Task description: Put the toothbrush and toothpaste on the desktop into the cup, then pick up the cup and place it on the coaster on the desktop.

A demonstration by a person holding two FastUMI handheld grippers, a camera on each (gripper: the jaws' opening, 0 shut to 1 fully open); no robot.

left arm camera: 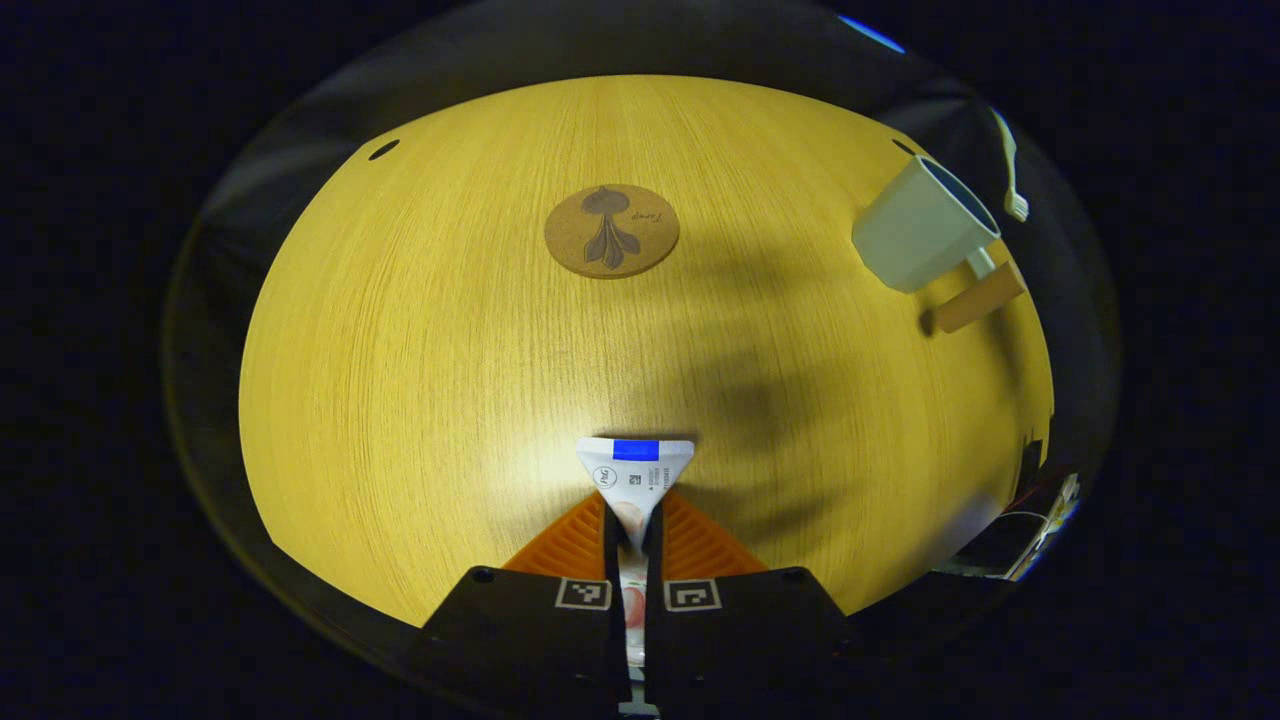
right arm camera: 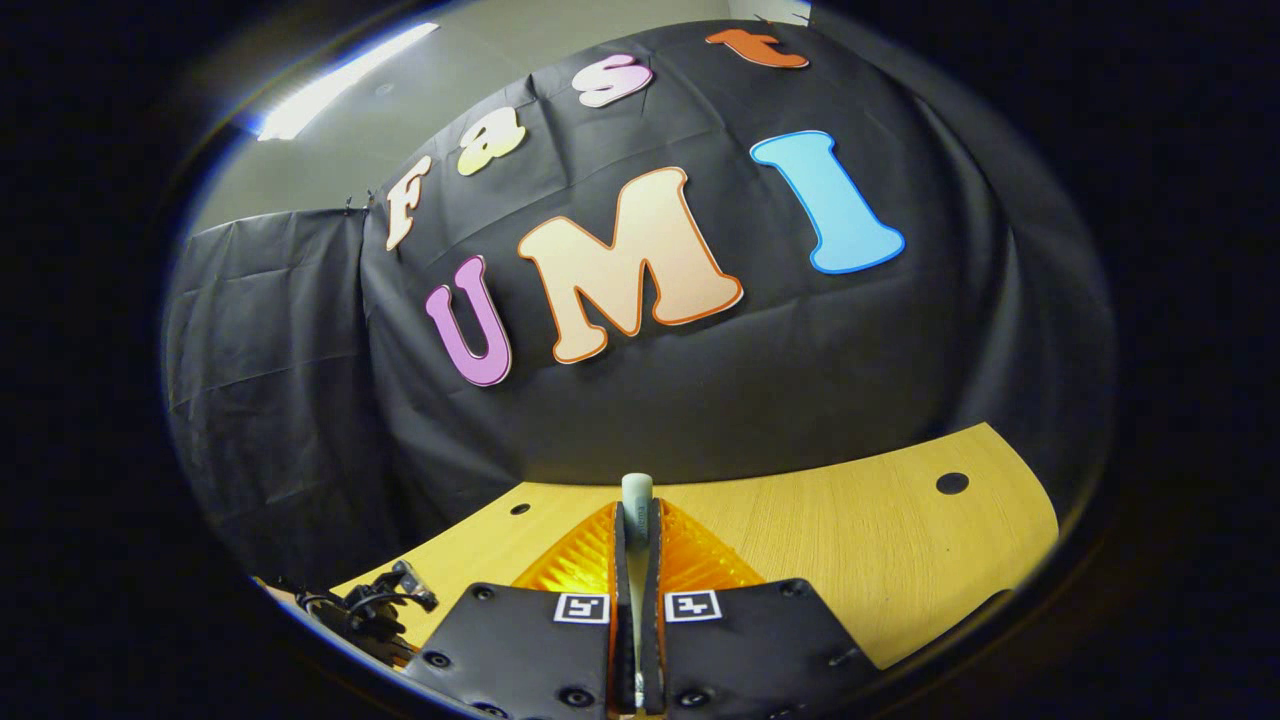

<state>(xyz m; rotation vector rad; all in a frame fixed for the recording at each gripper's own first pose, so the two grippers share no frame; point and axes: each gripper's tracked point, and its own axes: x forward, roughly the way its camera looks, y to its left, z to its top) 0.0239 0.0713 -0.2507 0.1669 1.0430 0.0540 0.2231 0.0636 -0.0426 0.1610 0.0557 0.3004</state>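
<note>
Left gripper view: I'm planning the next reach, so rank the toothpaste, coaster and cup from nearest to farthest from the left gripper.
1. Toothpaste: clamped between the jaws.
2. Coaster: ahead, mid-table.
3. Cup: far right, near the table edge.

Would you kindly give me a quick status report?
Left tool shut on toothpaste. Right tool shut on toothbrush. Cup off coaster. Path clear.

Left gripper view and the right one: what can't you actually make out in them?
- Toothpaste, left gripper view: its cap end is hidden between the left gripper fingers.
- Cup, left gripper view: its wall hides the inside, so its contents cannot be told.
- Toothbrush, right gripper view: only one tip shows; the right gripper fingers hide the rest.
</note>
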